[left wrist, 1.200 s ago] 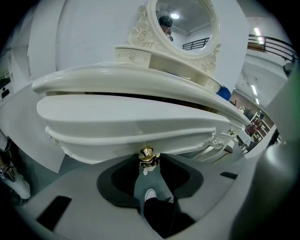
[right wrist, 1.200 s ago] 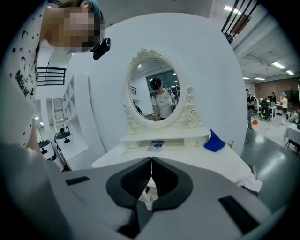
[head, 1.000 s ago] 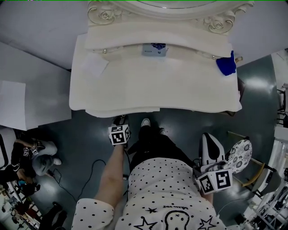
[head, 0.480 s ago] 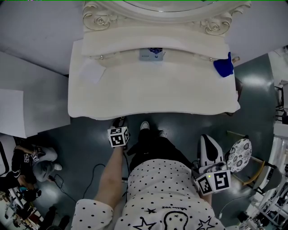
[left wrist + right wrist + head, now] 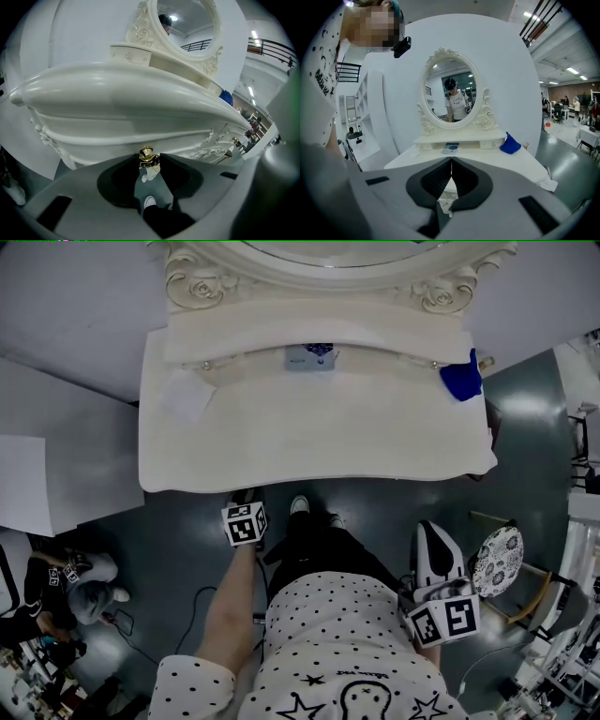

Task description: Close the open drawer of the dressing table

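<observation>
The white dressing table point(image 5: 319, 442) fills the upper head view. Its front drawer point(image 5: 117, 138) lies in under the tabletop edge, and no drawer ledge shows from above. A gold drawer knob point(image 5: 146, 154) sits between the tips of my left gripper point(image 5: 147, 161), whose jaws close on its two sides. In the head view the left gripper point(image 5: 249, 498) reaches under the table's front edge. My right gripper point(image 5: 451, 168) is shut on nothing, held back from the table at my right side point(image 5: 433, 538).
On the tabletop lie a blue cloth point(image 5: 459, 379), a small box point(image 5: 309, 354) and a white paper point(image 5: 181, 395) below the oval mirror point(image 5: 451, 91). A patterned stool point(image 5: 497, 561) stands at right. A person point(image 5: 56, 582) crouches on the floor at left.
The drawer ledge that stuck out under the table's front edge a second ago has gone in beneath the top. The left gripper moved toward the table with it; the right stayed.
</observation>
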The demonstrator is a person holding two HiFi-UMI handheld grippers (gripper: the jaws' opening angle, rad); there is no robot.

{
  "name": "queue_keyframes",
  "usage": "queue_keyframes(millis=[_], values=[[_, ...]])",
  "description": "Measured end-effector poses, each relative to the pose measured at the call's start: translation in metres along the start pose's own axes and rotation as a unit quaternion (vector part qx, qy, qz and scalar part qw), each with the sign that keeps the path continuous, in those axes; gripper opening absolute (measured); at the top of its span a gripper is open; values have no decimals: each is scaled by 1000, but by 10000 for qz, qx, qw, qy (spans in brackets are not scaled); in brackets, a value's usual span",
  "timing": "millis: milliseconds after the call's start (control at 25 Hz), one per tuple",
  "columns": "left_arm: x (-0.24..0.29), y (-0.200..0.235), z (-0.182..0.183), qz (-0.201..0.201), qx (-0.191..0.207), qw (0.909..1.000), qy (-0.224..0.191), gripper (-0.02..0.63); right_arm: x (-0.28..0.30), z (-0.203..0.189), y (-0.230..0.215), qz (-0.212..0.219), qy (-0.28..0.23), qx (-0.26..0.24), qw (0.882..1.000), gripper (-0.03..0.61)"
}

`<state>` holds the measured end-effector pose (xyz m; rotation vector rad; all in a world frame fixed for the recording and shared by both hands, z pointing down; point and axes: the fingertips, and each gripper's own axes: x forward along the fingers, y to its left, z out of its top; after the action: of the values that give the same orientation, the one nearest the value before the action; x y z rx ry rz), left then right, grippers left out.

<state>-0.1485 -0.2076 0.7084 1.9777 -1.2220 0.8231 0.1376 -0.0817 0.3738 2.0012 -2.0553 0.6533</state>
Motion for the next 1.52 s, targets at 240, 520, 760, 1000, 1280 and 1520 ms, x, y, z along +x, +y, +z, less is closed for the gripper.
queue_keyframes(millis=[240, 520, 760, 1000, 1280, 1520], values=[[1, 0, 0, -44, -15, 10000, 26, 147, 1, 2, -2, -18, -3, 0, 10000, 9], [1, -1, 1, -97, -40, 9999, -21, 147, 1, 3, -4, 3, 23, 3, 10000, 9], [1, -1, 2, -97, -56, 9999, -49, 147, -1, 2, -3, 47, 36, 13, 10000, 9], [0, -1, 2, -48, -79, 9999, -51, 147, -5, 0, -5, 62, 30, 24, 10000, 9], [0, -1, 2, 30, -145, 9998, -125, 149, -11, -2, -10, 45, 26, 62, 10000, 9], [-1, 1, 1, 238, -186, 9995, -53, 149, -17, -4, -11, 96, -24, 82, 9999, 9]])
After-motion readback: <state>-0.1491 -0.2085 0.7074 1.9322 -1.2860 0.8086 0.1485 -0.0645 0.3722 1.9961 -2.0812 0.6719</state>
